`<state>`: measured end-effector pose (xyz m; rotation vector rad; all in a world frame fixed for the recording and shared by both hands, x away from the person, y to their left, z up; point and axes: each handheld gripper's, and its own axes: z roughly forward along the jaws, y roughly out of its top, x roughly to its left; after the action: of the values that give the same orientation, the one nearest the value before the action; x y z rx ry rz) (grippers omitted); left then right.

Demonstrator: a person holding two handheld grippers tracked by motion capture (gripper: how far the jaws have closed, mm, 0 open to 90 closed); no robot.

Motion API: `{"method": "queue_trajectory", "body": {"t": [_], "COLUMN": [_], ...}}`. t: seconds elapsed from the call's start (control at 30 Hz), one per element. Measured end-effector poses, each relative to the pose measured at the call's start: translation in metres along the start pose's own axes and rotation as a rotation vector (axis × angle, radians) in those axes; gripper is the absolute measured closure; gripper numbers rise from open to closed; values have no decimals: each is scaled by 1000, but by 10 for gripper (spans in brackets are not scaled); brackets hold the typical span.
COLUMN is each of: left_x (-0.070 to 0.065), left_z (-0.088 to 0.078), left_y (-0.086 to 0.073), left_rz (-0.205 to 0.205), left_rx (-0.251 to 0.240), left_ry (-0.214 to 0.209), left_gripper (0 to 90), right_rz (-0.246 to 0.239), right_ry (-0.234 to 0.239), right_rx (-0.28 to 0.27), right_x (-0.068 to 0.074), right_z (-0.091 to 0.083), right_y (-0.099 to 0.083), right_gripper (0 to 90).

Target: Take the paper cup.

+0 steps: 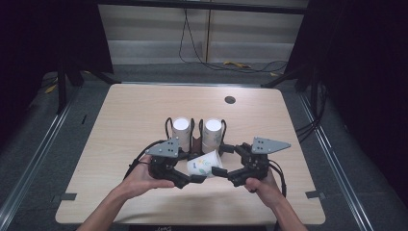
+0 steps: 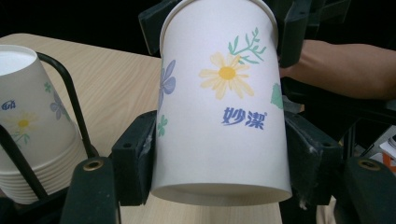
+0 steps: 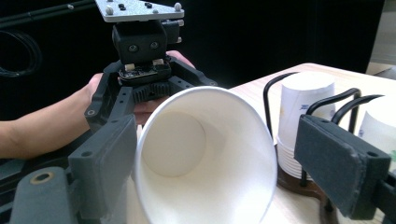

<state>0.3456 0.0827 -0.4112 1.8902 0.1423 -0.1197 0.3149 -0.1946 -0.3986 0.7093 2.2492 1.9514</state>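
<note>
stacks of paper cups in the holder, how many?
2: left stack and right stack, side by side in the wire holder. One more loose cup sits sideways in front.

A white paper cup (image 1: 204, 164) with printed flowers (blue characters below a yellow daisy) lies tilted on its side above the tabletop (image 1: 134, 110), empty.

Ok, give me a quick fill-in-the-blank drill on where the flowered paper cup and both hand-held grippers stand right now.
1. The left hand-held gripper is shut on the base end of the flowered paper ____.
2. The jaws of the right hand-held gripper stand ____ around the cup's rim, with a gap on one side.
3. Behind the cup, the black wire holder keeps ____ stacks of upside-down cups.

Missing words: cup; open; two
</note>
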Motion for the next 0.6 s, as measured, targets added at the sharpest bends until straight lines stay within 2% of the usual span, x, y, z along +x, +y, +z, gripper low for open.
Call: {"method": "queue_trajectory", "body": {"t": [0.23, 0.27, 0.6], "left_x": [0, 0, 0], "left_z": [-1, -1, 1], "left_y": [2, 3, 3], "left_rz": [-7, -8, -6], "left_rx": [-21, -25, -26], "left_ry": [-5, -4, -6], "left_gripper": [338, 338, 338], "right_rz": [19, 27, 40], "right_ry": [23, 38, 60], "right_rx": [-12, -16, -9], "right_x": [0, 0, 0], "right_z": [1, 2, 5], "right_y": [-1, -2, -3], "right_gripper": [136, 137, 138]}}
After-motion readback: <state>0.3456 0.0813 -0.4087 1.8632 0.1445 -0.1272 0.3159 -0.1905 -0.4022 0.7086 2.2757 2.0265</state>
